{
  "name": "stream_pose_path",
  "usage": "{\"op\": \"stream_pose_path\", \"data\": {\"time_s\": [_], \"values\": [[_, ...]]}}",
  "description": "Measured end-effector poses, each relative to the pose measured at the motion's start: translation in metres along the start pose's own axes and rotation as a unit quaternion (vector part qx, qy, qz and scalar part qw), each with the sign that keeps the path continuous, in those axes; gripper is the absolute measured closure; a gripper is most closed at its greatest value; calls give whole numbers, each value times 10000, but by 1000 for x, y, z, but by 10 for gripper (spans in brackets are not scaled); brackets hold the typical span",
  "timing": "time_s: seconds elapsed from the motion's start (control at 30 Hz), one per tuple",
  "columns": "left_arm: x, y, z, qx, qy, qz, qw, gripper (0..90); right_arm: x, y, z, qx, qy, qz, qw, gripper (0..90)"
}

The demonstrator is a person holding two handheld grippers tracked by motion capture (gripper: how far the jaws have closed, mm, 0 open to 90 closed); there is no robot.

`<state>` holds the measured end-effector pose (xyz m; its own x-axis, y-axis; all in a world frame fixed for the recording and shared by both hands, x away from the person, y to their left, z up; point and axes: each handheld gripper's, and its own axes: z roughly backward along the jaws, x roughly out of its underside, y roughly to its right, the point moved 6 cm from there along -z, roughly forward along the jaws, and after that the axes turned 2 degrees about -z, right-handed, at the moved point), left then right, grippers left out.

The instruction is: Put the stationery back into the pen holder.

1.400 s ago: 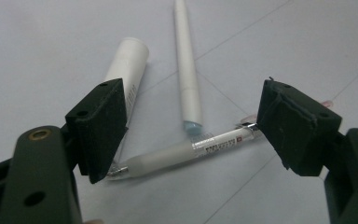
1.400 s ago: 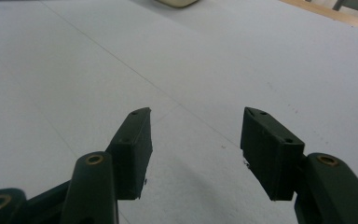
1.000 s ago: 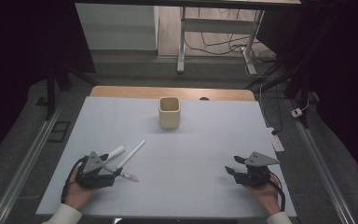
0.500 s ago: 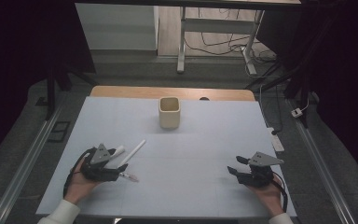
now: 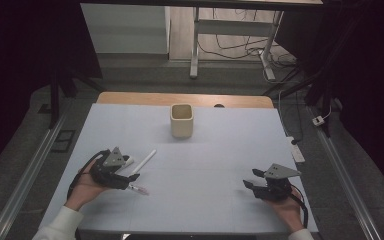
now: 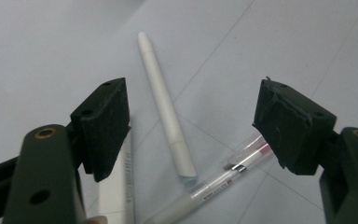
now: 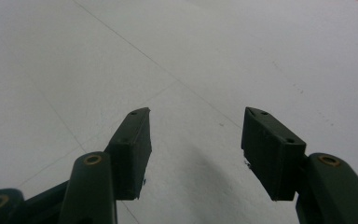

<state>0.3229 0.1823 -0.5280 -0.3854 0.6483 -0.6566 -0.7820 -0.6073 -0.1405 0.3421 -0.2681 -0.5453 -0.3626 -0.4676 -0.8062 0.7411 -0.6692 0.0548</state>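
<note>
My left gripper stands wide above the white pen, the clear pen just beside; my right gripper wide, empty.

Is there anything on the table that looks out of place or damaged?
Three pens lie loose and crossed below the left gripper: a white pen, a clear pen and a white one partly hidden, not in the cup. The padding on one jaw looks ragged.
</note>
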Motion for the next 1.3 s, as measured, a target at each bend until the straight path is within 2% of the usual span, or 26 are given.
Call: {"op": "stream_pose_path", "data": {"time_s": [0.3, 0.43, 0.63, 0.73, 1.0, 1.2, 1.3], "values": [[-6, -7, -1, 157, -226, -208, 9994, 266, -1, 0, 0, -27, 26, 5, 10000, 422], [-7, -12, -1, 286, -415, -348, 9981, 277, 0, -1, -1, -53, 7, 11, 10000, 422], [-5, -12, 1, 520, -540, -609, 9953, 289, 0, -2, -2, -64, -40, 49, 10000, 421], [-1, -12, 2, 656, -629, -692, 9935, 295, 0, -2, -2, -62, -48, 40, 10000, 421], [15, -10, 4, 935, -900, -1143, 9849, 298, 1, -2, -3, -25, -82, 127, 9999, 420], [27, -12, 3, 948, -1141, -1298, 9804, 301, 2, -2, -4, -32, -112, 121, 9999, 420], [34, -13, -1, 957, -1302, -1408, 9768, 307, 2, -2, -4, -36, -115, 134, 9998, 420]]}}
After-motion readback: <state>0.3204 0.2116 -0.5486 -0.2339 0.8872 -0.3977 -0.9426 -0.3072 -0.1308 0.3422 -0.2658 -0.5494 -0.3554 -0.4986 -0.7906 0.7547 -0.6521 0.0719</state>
